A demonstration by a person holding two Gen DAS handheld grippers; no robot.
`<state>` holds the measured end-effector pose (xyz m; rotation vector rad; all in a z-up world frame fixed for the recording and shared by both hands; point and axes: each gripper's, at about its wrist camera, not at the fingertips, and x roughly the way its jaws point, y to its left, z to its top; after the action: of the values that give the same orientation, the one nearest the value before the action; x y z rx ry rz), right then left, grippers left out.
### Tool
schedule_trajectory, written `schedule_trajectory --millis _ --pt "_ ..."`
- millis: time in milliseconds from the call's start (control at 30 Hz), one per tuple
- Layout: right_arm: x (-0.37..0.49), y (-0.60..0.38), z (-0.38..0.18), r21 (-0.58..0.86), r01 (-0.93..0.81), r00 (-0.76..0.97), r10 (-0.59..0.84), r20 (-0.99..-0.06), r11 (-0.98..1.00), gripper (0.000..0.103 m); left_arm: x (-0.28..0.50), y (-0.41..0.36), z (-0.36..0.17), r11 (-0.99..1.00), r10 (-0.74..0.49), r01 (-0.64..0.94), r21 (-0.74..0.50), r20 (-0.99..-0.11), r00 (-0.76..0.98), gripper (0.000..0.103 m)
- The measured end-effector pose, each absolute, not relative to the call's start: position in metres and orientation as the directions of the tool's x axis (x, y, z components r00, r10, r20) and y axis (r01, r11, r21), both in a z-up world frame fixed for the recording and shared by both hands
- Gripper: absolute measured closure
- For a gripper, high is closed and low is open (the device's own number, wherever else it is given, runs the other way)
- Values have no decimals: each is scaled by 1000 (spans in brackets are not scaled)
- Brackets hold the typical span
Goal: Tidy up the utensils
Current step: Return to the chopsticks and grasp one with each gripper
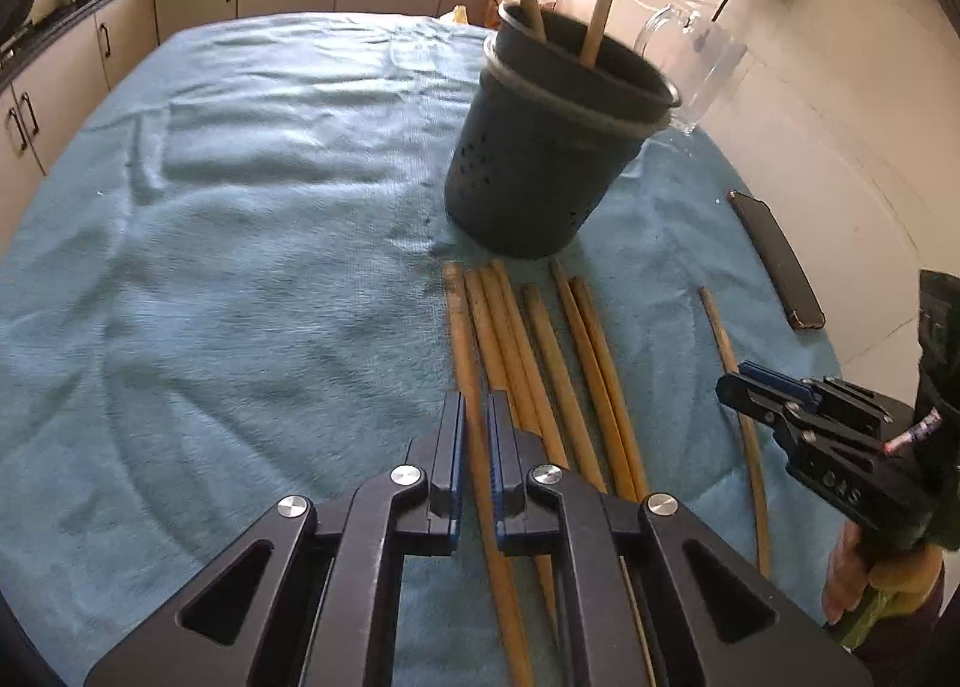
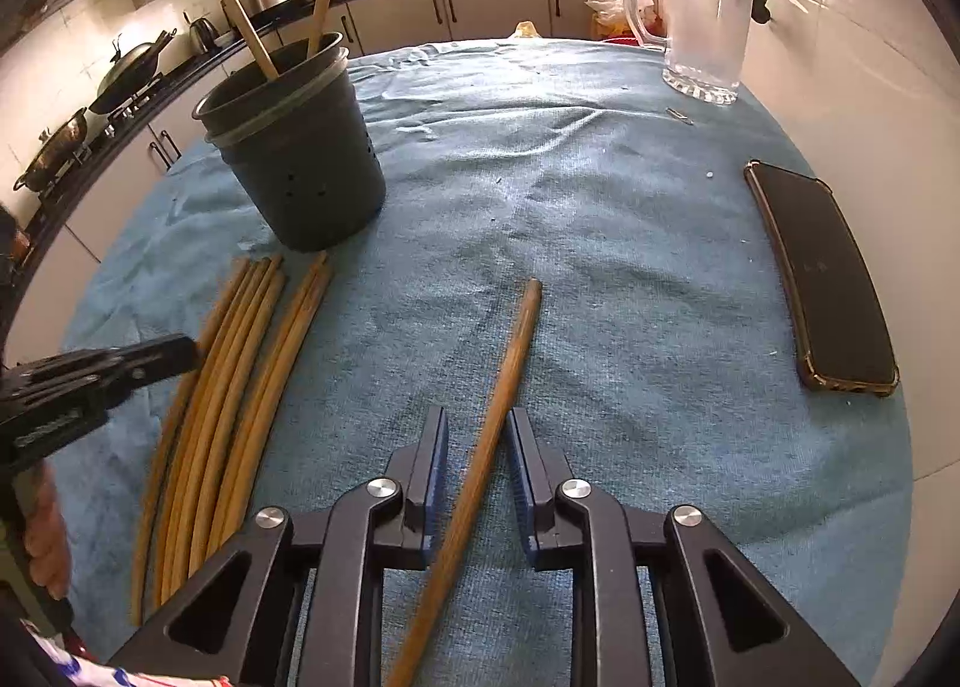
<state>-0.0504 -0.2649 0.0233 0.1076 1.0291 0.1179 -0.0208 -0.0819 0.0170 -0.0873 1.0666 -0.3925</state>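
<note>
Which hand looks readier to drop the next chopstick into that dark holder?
Probably the left. Its fingers are shut on a chopstick lying just before the holder. The right gripper only straddles the lone chopstick, with gaps at both pads.

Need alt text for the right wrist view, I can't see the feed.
The right gripper straddles a lone wooden chopstick lying on the blue towel, pads not pressing it. A bundle of chopsticks and a dark holder sit left; a phone lies right.
</note>
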Motion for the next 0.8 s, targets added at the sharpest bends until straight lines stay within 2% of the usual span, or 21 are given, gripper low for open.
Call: schedule_trajectory --millis 500,800 --pt "-43 -266 24 125 -63 496 140 -857 990 81 10 -108 18 947 -254 289 -138 -875 413 94" --pt "-9 -260 26 72 -31 419 79 -904 997 81 41 -99 16 939 -317 250 -238 -880 352 95"
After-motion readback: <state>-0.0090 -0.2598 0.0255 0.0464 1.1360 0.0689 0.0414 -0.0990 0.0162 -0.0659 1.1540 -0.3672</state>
